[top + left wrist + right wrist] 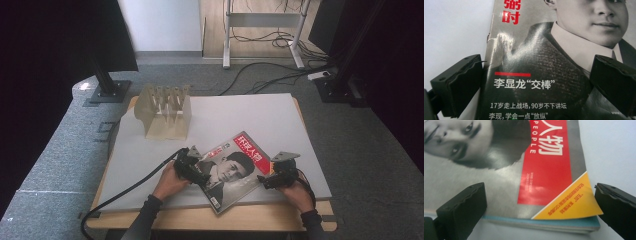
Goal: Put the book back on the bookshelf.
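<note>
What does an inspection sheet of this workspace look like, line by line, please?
Surface: table with wooden edge, covered by a pale grey mat.
Job's things: magazine, flat, closed, turned askew; cover creased near the spine.
Clutter: wooden rack at the far left of the mat.
Grippers: left gripper and right gripper at opposite magazine edges, jaws open.
Cables: black cable trails from the left gripper; more cables on the floor.
Surroundings: grey carpet, black stands, white desk frame.

Magazine (544,75) cut off by frame top, bottom and right in left gripper view; top and left in right gripper view. Small cover print (570,203) blurred, unreadable. High view: left claw (192,170) tips hide part of the cover; rack (165,112) slot contents too small to tell.
</note>
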Demonstrator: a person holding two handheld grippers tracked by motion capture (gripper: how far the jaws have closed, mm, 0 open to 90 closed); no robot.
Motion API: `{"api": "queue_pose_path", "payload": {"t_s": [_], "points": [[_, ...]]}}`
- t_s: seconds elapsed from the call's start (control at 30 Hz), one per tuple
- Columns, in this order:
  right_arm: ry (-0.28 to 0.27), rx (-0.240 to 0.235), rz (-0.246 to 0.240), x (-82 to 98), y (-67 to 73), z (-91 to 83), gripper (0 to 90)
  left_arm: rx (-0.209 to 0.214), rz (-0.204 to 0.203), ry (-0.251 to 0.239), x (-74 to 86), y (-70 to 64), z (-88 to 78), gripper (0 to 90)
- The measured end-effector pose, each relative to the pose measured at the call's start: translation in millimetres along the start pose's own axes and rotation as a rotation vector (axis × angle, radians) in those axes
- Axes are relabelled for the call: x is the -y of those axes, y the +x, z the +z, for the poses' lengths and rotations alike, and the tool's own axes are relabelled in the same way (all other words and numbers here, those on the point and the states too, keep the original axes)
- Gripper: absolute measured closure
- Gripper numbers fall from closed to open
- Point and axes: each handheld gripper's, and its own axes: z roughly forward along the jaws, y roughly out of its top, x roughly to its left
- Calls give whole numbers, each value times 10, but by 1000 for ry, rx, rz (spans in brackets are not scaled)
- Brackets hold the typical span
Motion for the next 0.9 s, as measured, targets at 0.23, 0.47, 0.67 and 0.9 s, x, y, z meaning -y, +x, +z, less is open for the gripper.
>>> {"api": "queue_pose_path", "payload": {"t_s": [0.23, 0.47, 0.67, 0.9], "points": [[-11, 18, -6, 34, 30, -49, 14, 4, 2, -3, 29, -17, -19, 0], [11, 7, -12, 174, 15, -147, 8, -3, -7, -9, 43, -49, -22, 0], [15, 17, 2, 140, -27, -108, 0, -10, -10, -1, 66, -113, -46, 0], [18, 47, 20, 52, -173, -23, 0, 7, 14, 18, 146, -218, -123, 0]]}}
